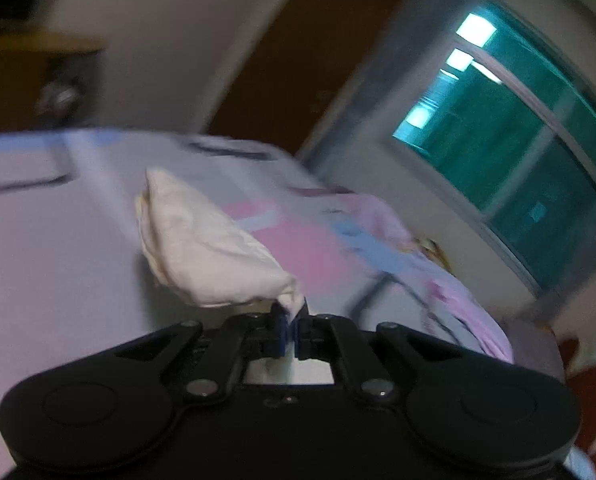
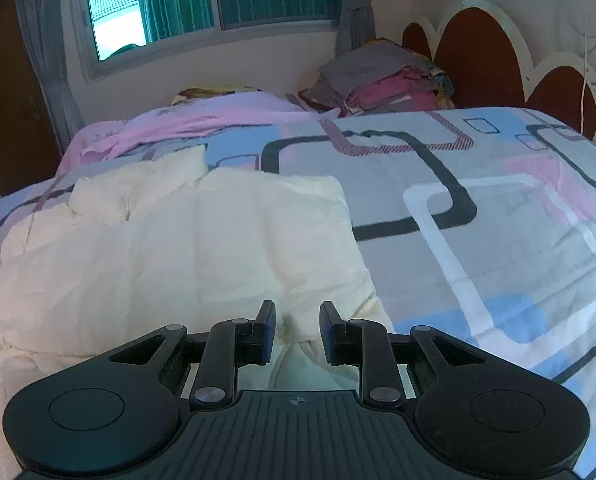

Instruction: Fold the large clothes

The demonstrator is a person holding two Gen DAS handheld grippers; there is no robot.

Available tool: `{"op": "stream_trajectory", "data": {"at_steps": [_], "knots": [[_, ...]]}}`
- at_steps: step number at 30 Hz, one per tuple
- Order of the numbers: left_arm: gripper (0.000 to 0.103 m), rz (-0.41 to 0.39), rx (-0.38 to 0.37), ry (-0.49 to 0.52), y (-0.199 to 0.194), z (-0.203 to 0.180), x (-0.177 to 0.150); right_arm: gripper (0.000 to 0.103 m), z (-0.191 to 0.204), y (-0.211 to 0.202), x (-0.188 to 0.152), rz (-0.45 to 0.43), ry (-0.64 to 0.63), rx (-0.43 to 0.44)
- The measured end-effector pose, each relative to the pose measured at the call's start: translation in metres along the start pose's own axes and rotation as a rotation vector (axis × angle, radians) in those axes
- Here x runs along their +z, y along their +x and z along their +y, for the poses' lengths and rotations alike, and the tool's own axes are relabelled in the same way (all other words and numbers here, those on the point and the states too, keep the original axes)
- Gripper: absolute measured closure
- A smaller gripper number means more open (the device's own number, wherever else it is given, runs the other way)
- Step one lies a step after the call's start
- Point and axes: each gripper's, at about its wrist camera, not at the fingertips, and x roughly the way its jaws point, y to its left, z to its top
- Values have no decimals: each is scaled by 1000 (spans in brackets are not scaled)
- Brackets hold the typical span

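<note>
A large cream-white garment (image 2: pixel 170 248) lies spread and partly folded on the patterned bed cover (image 2: pixel 477 208). My right gripper (image 2: pixel 297 320) is open just above the garment's near edge, with cloth showing between its jaws. My left gripper (image 1: pixel 294 316) is shut on a bunched corner of the same cream garment (image 1: pixel 202 248) and holds it lifted above the bed; the view is blurred by motion.
A pile of folded clothes (image 2: pixel 381 76) sits at the far end by the brown headboard (image 2: pixel 473 56). A pink sheet (image 2: pixel 202 120) lies bunched at the far left under the window (image 2: pixel 210 0). A brown door (image 1: pixel 298 60) stands beyond the bed.
</note>
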Motion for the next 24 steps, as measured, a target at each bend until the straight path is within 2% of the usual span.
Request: {"op": "stream_trajectory", "data": {"at_steps": [3, 6, 9, 14, 17, 24], "knots": [[100, 34, -107, 104, 10, -58, -12, 79, 1, 1, 3, -9, 10, 14], [100, 91, -204, 241, 24, -123, -38, 79, 2, 2, 9, -16, 27, 27], [100, 141, -291, 348, 31, -179, -68, 79, -1, 0, 17, -35, 45, 41], [100, 280, -410, 490, 51, -261, -133, 79, -12, -5, 23, -51, 71, 61], [100, 354, -440, 559, 67, -296, -170, 79, -22, -8, 23, -52, 95, 63], [100, 454, -526, 655, 74, -330, -224, 79, -51, -16, 20, -42, 148, 80]]}}
